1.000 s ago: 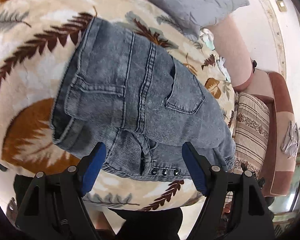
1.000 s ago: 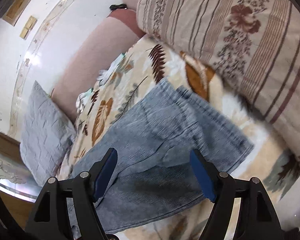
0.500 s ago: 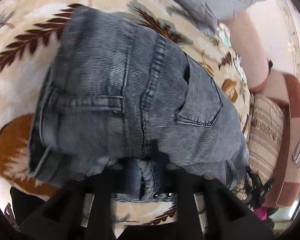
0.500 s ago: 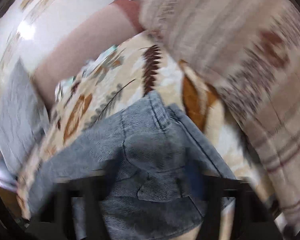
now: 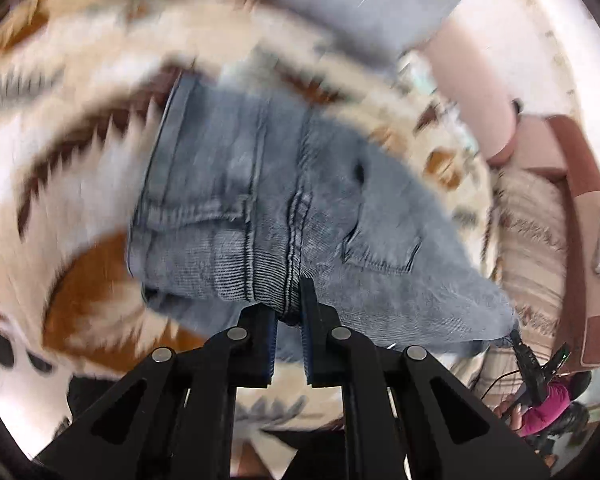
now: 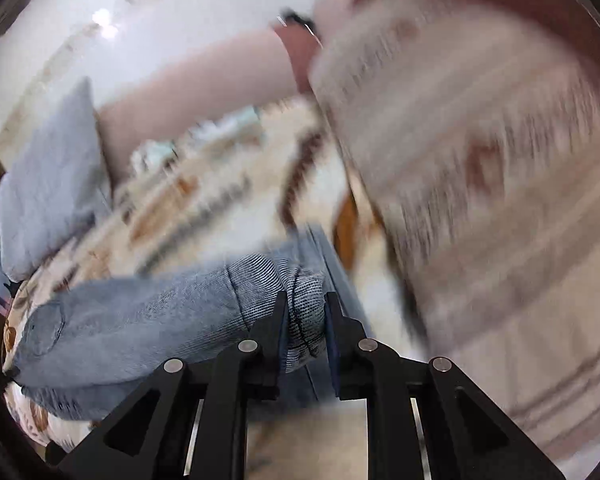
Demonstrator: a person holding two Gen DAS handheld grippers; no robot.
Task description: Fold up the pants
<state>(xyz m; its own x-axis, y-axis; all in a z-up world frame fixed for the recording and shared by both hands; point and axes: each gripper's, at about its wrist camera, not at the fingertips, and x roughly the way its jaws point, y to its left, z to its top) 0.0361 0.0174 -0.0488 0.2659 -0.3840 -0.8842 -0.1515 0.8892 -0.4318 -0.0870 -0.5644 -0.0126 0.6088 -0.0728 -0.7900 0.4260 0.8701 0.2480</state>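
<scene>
we've got the left gripper [image 5: 288, 312] clamped on a seam fold of the grey-blue denim pants [image 5: 260, 208], right gripper [image 6: 305, 320] pinching a bunched edge. pants on leaf-print blanket [image 5: 80, 152]; surroundings motion-blurred, near edge hidden.

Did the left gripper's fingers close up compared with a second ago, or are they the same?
Yes. The left gripper had its fingers spread wide apart; now they have come together and pinch the near edge of the jeans lying on the leaf-print blanket.

Pants [image 5: 284, 200]: faded blue-grey denim. Blanket [image 5: 72, 184]: cream, brown and rust leaf print. Grey pillow [image 6: 48, 184] at 9 o'clock. Beige, brown-striped floral cushion [image 6: 480, 184] at 2 o'clock.
</scene>
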